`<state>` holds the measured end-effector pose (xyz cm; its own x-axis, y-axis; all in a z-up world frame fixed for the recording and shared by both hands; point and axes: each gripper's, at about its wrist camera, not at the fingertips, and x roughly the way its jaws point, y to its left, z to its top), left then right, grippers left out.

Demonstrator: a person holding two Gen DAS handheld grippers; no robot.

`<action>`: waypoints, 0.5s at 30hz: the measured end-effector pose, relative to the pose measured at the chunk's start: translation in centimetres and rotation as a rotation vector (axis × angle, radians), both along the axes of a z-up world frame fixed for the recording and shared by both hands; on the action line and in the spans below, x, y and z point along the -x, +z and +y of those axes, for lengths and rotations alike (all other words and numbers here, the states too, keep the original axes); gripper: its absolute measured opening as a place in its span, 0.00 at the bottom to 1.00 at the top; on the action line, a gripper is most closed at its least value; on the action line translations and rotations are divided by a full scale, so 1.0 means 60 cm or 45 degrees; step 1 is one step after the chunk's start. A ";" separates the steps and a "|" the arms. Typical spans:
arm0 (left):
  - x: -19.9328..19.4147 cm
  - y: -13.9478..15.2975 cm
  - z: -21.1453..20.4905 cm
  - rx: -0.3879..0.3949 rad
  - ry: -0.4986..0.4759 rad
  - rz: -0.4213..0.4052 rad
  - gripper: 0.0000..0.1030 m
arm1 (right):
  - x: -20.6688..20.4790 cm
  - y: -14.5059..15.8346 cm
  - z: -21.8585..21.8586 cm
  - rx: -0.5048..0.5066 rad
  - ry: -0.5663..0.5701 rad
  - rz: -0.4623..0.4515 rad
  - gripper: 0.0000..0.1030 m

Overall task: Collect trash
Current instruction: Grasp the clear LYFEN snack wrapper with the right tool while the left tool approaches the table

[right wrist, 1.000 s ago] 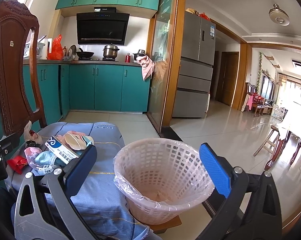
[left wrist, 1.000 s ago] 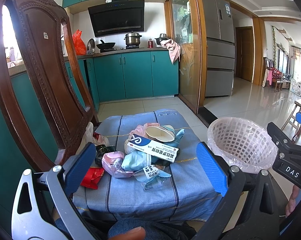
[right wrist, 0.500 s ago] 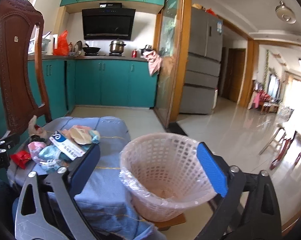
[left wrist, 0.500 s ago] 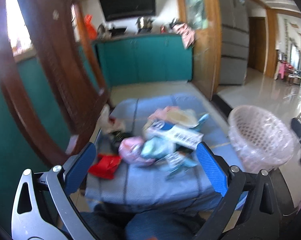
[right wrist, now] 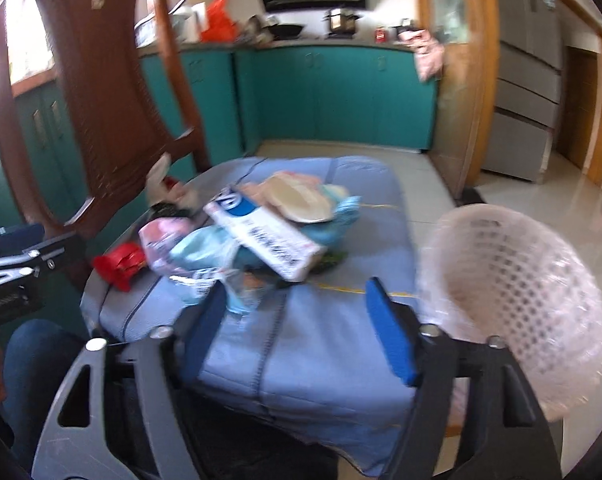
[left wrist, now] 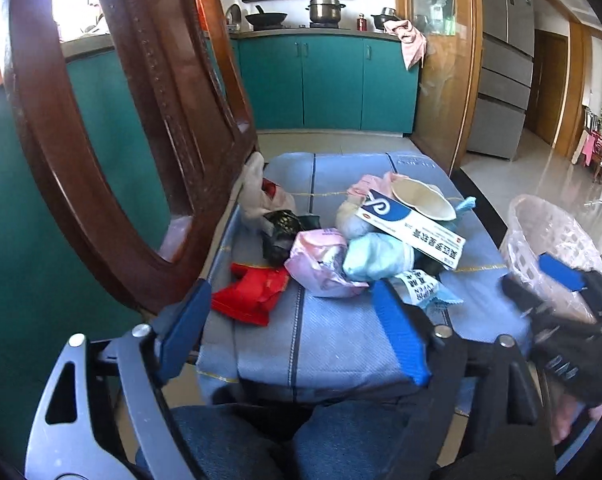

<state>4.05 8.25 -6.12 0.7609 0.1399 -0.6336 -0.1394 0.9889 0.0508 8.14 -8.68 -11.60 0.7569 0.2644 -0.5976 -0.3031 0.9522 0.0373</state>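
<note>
Left wrist view: the left gripper (left wrist: 297, 320), jaws apart with nothing between them and just narrowing, faces the trash pile on the blue cushion (left wrist: 341, 336), the red wrapper (left wrist: 253, 292) lying nearest, ahead-left, long axis crosswise.

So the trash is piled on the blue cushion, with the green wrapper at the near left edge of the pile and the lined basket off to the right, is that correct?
Not quite: the wrapper at the pile's near left edge is red, as the left wrist view shows. The rest holds: trash on the blue cushion, lined basket to the right.
</note>
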 end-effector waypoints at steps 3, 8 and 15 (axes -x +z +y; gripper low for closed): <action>0.002 0.005 0.007 0.005 0.004 0.000 0.84 | -0.019 -0.020 0.039 0.033 0.087 0.050 0.79; 0.019 0.029 0.027 0.019 0.034 -0.053 0.87 | -0.053 -0.062 0.087 0.064 0.173 0.124 0.80; 0.013 0.025 0.039 0.017 0.054 -0.052 0.88 | -0.081 -0.095 0.103 0.066 0.174 0.173 0.80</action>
<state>3.29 10.56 -4.60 0.7797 0.1641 -0.6043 -0.1829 0.9826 0.0308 13.02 -2.49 -17.30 0.6278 0.3253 -0.7072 -0.4252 0.9043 0.0384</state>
